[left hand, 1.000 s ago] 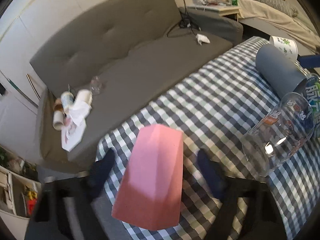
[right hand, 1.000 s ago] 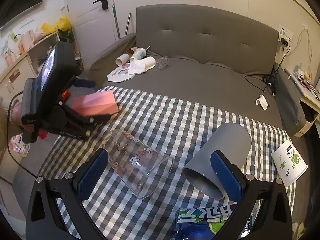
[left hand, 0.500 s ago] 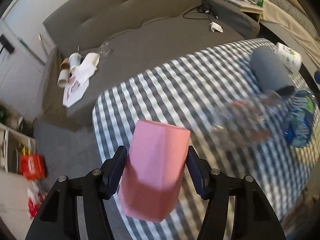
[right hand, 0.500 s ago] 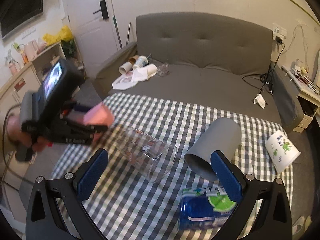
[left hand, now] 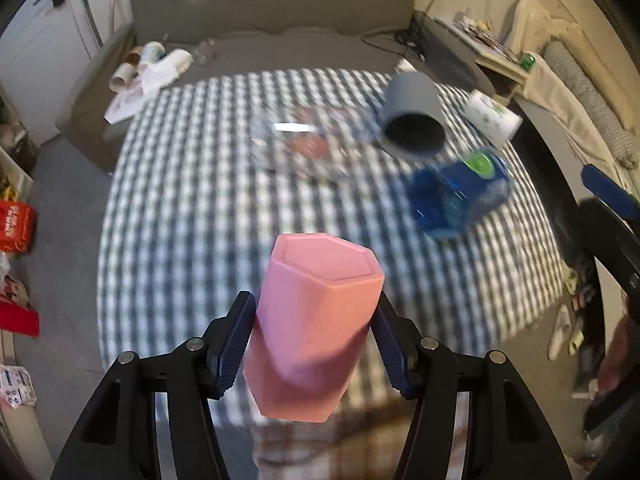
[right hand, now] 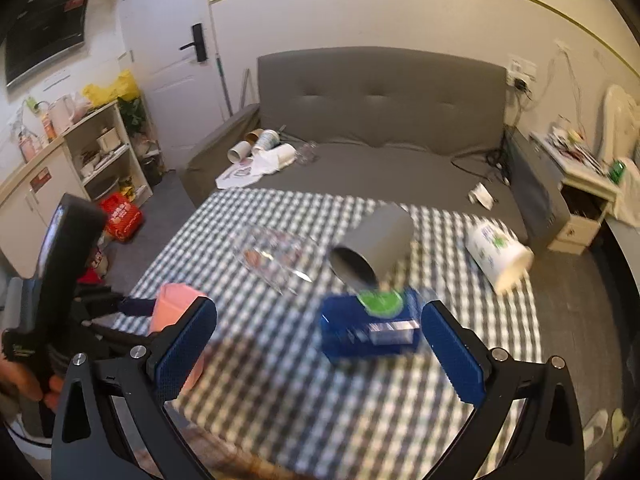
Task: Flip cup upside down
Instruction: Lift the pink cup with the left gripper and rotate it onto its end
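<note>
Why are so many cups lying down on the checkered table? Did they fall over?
Four lie on their sides on the checkered table: a clear glass, grey cup, white paper cup and blue cup. Nothing looks spilled. The left gripper holds the pink cup, closed base up.

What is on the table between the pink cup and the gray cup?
In the left wrist view, only bare checkered tablecloth lies between the pink cup and the gray cup; the clear glass lies just left of that line.
</note>
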